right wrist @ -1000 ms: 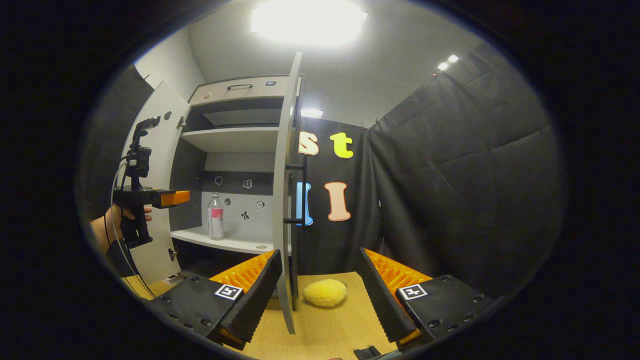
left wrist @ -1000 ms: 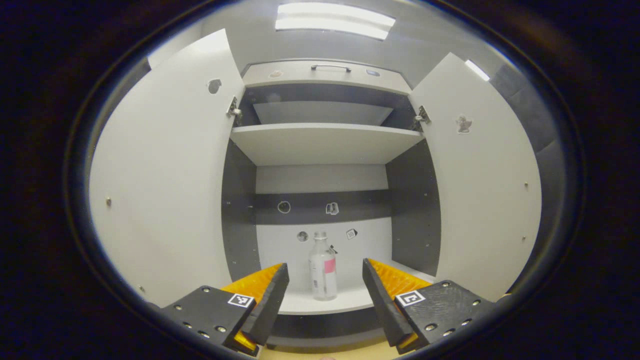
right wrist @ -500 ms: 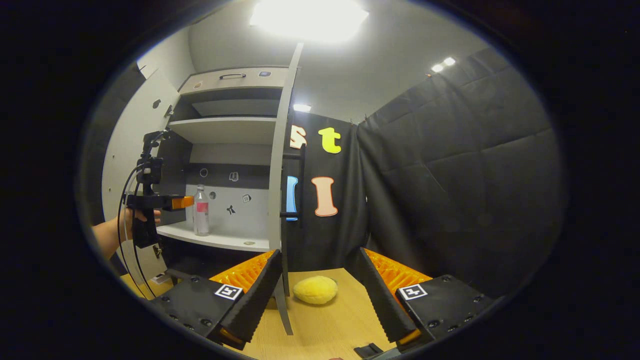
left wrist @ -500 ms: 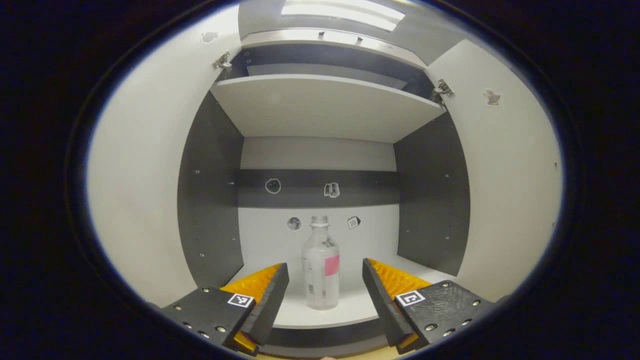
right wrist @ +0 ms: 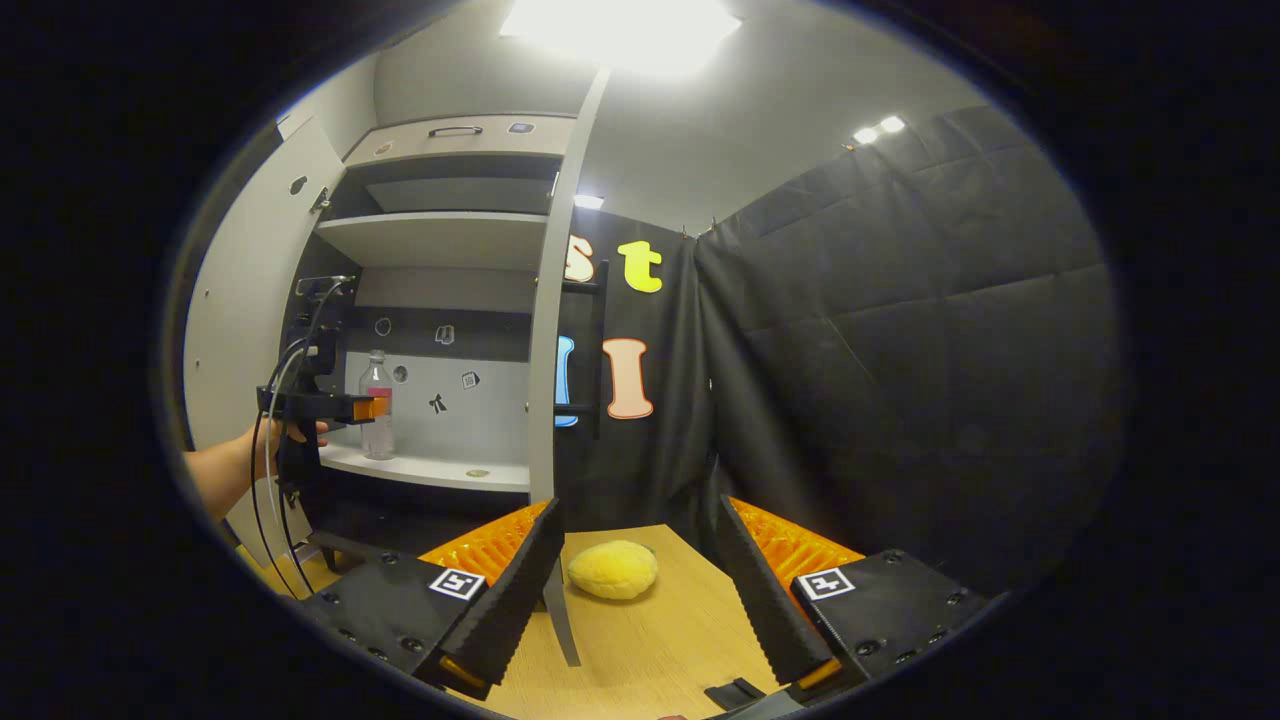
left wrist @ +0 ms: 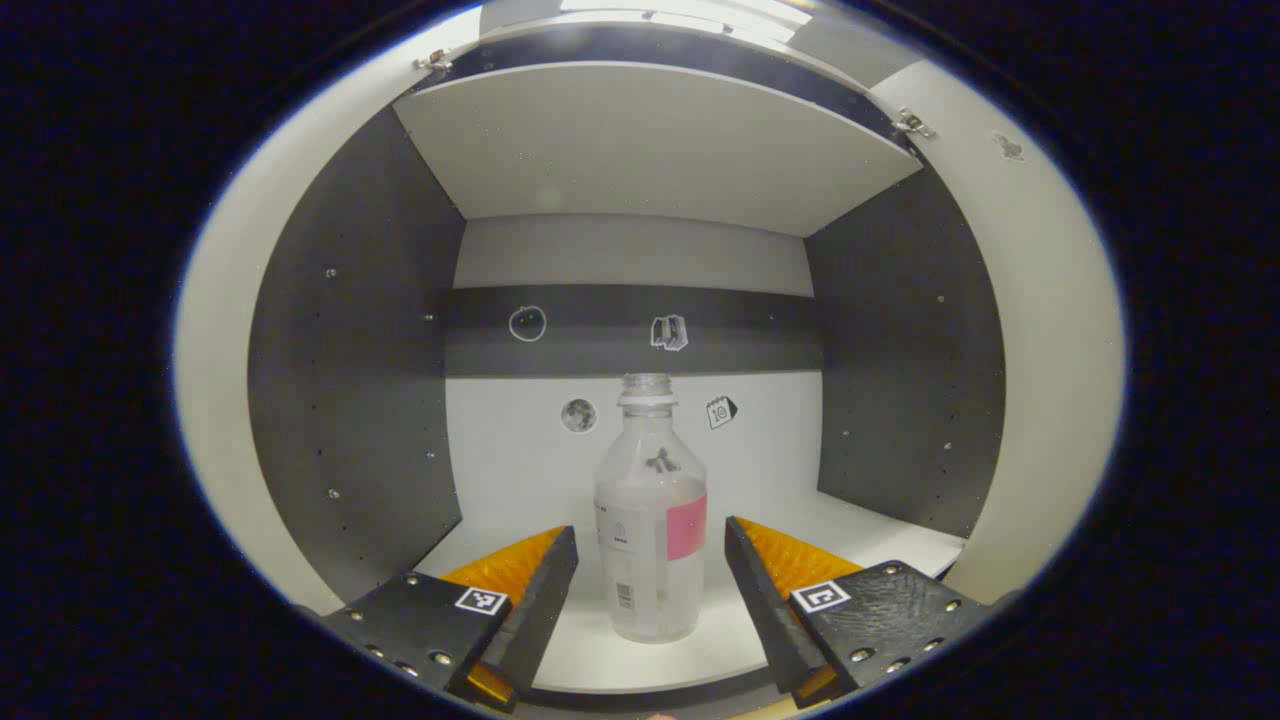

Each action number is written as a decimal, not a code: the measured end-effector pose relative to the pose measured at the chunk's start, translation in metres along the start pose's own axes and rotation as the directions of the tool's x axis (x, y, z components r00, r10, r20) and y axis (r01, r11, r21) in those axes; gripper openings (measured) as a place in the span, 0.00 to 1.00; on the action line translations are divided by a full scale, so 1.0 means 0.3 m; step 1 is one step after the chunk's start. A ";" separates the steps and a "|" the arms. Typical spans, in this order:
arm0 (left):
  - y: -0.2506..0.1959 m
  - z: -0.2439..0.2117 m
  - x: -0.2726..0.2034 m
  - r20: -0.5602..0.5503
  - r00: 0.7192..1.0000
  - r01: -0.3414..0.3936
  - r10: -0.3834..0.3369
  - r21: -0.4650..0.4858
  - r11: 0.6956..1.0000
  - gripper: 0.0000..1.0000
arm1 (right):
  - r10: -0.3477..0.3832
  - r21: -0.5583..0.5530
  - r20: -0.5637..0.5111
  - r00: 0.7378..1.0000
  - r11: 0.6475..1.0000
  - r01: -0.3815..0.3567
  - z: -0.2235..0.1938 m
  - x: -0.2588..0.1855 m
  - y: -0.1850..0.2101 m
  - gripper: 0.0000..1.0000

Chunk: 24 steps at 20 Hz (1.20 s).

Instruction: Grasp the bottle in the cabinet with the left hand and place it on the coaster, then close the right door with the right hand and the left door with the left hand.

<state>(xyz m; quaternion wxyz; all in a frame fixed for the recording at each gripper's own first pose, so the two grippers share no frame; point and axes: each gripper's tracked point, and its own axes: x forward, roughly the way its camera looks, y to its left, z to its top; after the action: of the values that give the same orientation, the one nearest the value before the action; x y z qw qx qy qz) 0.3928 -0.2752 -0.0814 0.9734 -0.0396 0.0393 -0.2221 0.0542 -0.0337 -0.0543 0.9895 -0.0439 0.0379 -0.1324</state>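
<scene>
Left gripper view: the left gripper point(left wrist: 650, 560) gapes wide, empty, fingers flanking the upright bottle point(left wrist: 651, 520); the right gripper point(right wrist: 635, 560) also spread, holding nothing

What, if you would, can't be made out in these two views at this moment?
- Bottle: in the left gripper view its label print is too small to read.
- Left gripper: in the right gripper view it is far off and side-on, so whether its fingers touch the bottle can't be told.
- Small flat thing on the shelf: too small in the right gripper view to say it's the coaster.
</scene>
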 end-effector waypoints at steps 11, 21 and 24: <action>-0.007 -0.073 0.108 -0.052 0.999 0.000 0.001 0.017 1.000 0.86 | -0.015 -0.012 -0.016 1.000 1.000 0.015 -0.002 -0.009 -0.011 0.98; 0.005 0.054 -0.082 0.032 0.999 -0.042 0.042 -0.008 0.999 0.70 | 0.060 -0.003 -0.001 0.998 0.998 -0.060 0.012 -0.048 -0.026 0.97; 0.013 0.081 -0.148 0.055 0.997 -0.062 0.062 0.006 0.998 0.70 | 0.095 0.003 0.005 0.995 0.995 -0.095 0.020 -0.065 -0.033 0.97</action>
<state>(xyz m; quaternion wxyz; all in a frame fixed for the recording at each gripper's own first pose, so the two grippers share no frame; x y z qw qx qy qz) 0.3570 -0.2510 -0.0549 0.9807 -0.0409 0.0130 -0.1906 0.0334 -0.0377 -0.0462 0.9948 -0.0410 0.0373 -0.0850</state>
